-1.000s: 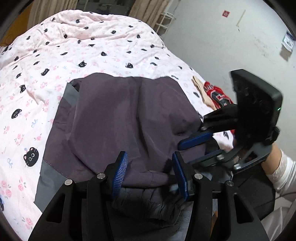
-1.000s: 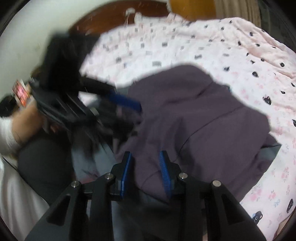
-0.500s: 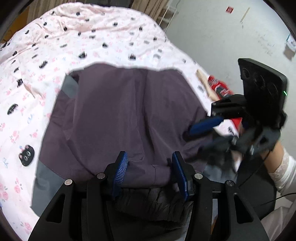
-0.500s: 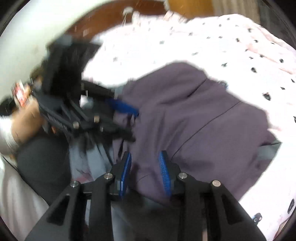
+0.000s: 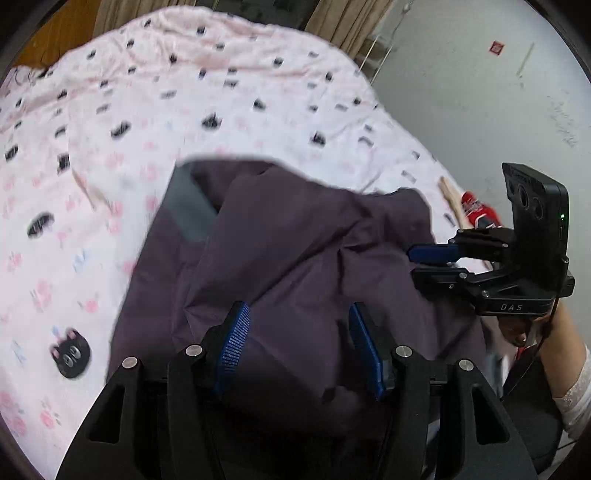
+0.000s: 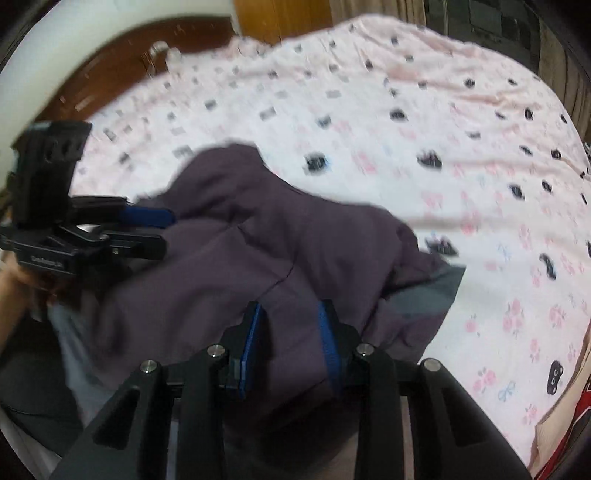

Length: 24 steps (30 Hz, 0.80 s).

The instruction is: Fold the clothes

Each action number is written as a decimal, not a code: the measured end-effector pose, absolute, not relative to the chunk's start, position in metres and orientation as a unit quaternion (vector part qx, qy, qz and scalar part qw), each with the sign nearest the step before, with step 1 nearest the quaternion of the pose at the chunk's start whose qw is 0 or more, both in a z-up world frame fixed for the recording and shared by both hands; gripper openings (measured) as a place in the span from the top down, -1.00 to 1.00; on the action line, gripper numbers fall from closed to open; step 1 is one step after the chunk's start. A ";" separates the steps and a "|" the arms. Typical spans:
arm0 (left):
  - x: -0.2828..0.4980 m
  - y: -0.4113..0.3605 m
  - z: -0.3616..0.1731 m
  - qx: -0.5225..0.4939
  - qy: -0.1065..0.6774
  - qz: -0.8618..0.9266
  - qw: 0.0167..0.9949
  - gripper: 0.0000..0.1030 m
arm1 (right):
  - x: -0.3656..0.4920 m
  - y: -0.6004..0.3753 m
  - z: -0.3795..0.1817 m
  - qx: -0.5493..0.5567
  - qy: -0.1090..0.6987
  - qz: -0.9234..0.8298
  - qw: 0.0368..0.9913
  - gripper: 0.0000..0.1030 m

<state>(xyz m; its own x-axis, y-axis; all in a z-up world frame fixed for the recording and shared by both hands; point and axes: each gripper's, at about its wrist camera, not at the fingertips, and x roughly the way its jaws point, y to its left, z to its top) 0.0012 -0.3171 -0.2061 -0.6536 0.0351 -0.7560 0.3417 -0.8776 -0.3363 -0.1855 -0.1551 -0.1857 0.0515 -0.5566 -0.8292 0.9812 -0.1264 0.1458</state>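
A dark purple garment [image 5: 295,251] with a grey panel [image 5: 188,210] lies bunched on the pink cat-print bedspread [image 5: 147,110]. My left gripper [image 5: 299,332] hovers over its near part; the jaws are opening, with cloth lying between the blue pads and not visibly pinched. In the right wrist view the same garment [image 6: 258,240] fills the middle, and my right gripper [image 6: 291,325] is shut on a fold of it. Each gripper shows in the other's view: the right gripper [image 5: 412,264] at the garment's right edge, the left gripper [image 6: 166,232] at its left edge.
A red garment [image 5: 476,210] lies at the bed's right edge beside a pale wall. A person's hand and white lace sleeve [image 5: 576,387] hold the right gripper. A dark wooden headboard [image 6: 110,74] and curtains [image 5: 347,22] border the bed.
Both grippers have moved forward over the bed, carrying the garment's near edge with them. The cloth is now more bunched and folded over. The left jaws stand wider apart.
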 end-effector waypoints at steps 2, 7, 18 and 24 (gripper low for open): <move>0.003 -0.315 -0.204 0.403 0.228 -0.882 0.088 0.01 | -0.186 -0.153 -0.192 0.402 0.273 -0.634 0.601 0.37; 0.020 -0.305 -0.179 0.361 0.228 -0.902 0.062 0.01 | -0.179 -0.140 -0.173 0.376 0.256 -0.628 0.631 0.36; 0.027 -0.259 -0.187 0.446 0.120 -0.885 0.047 0.01 | -0.129 -0.114 -0.167 0.364 0.327 -0.540 0.685 0.36; 0.026 -0.263 -0.189 0.447 0.144 -0.882 0.041 0.00 | -0.130 -0.120 -0.196 0.397 0.353 -0.522 0.667 0.35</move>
